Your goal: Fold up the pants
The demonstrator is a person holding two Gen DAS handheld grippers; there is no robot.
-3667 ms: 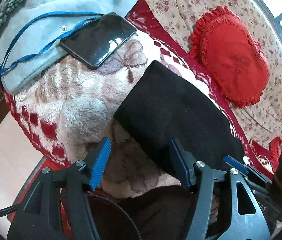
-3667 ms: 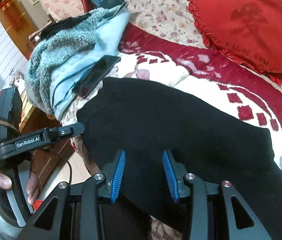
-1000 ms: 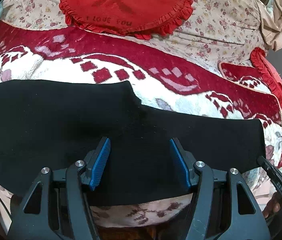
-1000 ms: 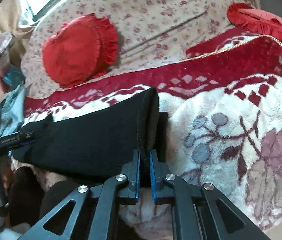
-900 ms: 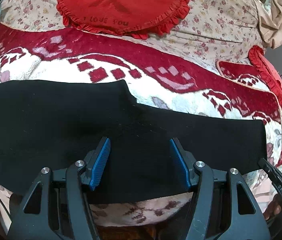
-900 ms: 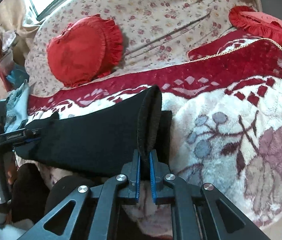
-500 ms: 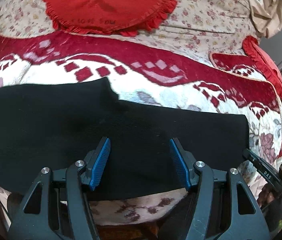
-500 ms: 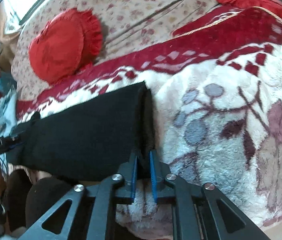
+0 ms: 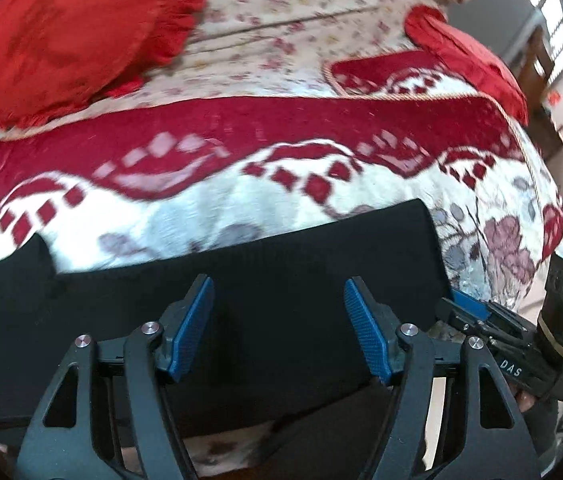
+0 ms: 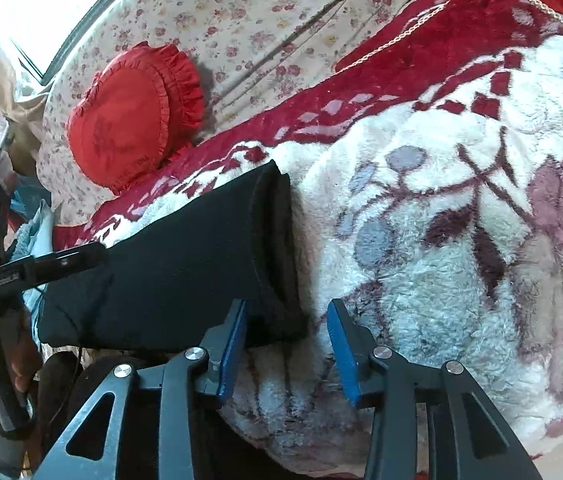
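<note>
The black pants (image 9: pixel 281 280) lie flat in a long strip along the front edge of a fluffy white and red blanket (image 9: pixel 201 208). My left gripper (image 9: pixel 277 320) is open and empty, just above the pants' middle. My right gripper (image 10: pixel 287 340) is open and empty at the pants' right end (image 10: pixel 277 248), where the cloth lies doubled on the blanket (image 10: pixel 441 240). The right gripper also shows at the right in the left wrist view (image 9: pixel 481 316). The left gripper shows at the left in the right wrist view (image 10: pixel 61 260).
A red heart-shaped frilled cushion (image 9: pixel 65 40) leans on the floral sofa back (image 9: pixel 281 20); it also shows in the right wrist view (image 10: pixel 133 120). A second red cushion (image 9: pixel 469 56) lies at the far right. The blanket's front edge drops off below the pants.
My right gripper has opened and let go of the pants' end, which now lies flat on the blanket. My left gripper has moved right along the pants, still open.
</note>
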